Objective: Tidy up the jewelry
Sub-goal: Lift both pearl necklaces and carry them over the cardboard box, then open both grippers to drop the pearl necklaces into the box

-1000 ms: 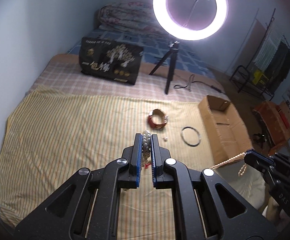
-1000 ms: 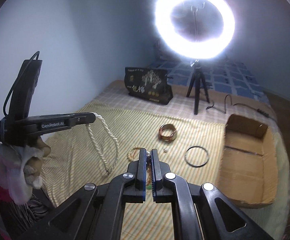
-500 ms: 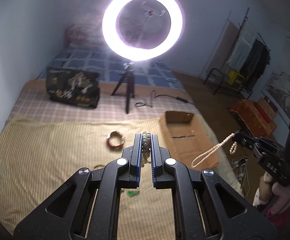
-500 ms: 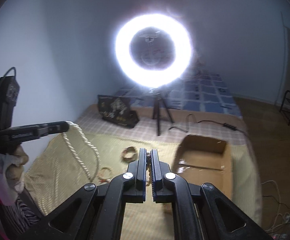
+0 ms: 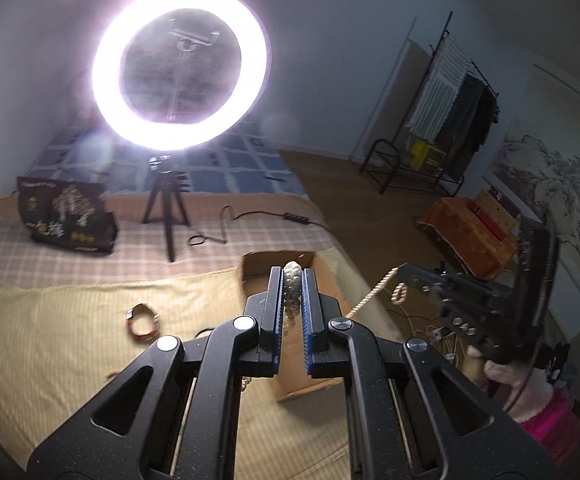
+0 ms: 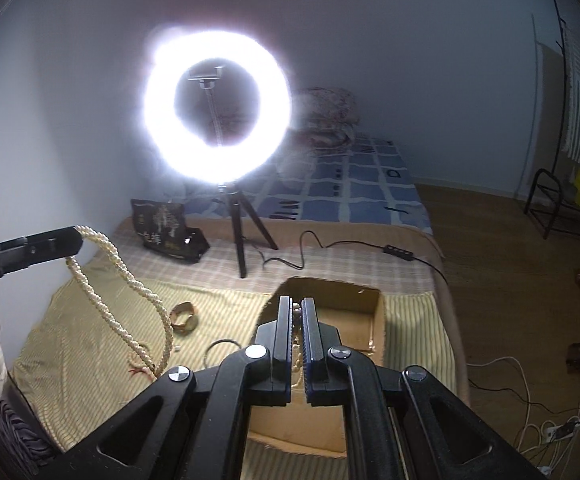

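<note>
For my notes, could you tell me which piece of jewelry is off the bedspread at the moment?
The pearl necklace: it hangs between the left gripper and right gripper. The brown bracelet and thin ring bangle lie on the striped bedspread.

Our left gripper (image 5: 293, 292) and right gripper (image 6: 297, 322) are matte black, with forked, triangular cut-out arms fixed by round silver screws. The fingers (image 5: 274, 304) carry ribbed blue pads on their inner faces. Our right hand (image 5: 485, 368) shows bare skin, above a fuzzy pale cuff and bright pink sleeve (image 5: 557, 420).
</note>
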Tool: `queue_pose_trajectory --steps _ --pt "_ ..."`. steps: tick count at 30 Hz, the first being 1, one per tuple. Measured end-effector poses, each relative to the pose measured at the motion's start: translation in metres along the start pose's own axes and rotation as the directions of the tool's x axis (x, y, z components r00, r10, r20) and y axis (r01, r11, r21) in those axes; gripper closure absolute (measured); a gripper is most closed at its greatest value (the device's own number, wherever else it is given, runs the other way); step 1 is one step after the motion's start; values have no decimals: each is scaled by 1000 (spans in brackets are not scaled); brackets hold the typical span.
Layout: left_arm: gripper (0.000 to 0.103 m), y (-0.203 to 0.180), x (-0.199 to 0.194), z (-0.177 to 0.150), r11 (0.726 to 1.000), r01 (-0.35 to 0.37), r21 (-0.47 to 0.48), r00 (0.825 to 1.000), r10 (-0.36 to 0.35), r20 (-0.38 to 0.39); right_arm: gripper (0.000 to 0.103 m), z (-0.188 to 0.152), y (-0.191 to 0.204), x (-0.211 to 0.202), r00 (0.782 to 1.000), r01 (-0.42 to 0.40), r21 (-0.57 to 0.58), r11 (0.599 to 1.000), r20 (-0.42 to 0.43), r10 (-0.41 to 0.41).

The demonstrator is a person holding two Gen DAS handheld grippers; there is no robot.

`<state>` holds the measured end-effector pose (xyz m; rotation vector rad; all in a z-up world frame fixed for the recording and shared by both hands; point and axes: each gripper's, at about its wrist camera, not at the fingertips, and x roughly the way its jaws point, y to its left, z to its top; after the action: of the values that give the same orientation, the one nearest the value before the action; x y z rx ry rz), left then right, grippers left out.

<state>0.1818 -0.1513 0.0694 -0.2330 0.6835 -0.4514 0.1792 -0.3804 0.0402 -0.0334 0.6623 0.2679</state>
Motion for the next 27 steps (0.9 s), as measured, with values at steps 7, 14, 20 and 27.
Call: queue_pose_trajectory --steps 7,14,20,27 --pt "97 -28 34 1 999 54 3 998 -54 -26 102 -2 -24 18 999 14 23 1000 -30 -14" --pt "97 -41 72 -9 998 62 -6 995 -63 -82 102 -10 -39 36 998 22 40 999 -66 -19" --pt "97 -36 103 -26 999 42 -21 989 -44 -139 102 -22 -46 54 995 22 48 999 -102 -17" --pt "97 -21 130 -48 999 21 -48 978 -31 -205 102 -33 -52 75 989 27 62 998 -145 -17"
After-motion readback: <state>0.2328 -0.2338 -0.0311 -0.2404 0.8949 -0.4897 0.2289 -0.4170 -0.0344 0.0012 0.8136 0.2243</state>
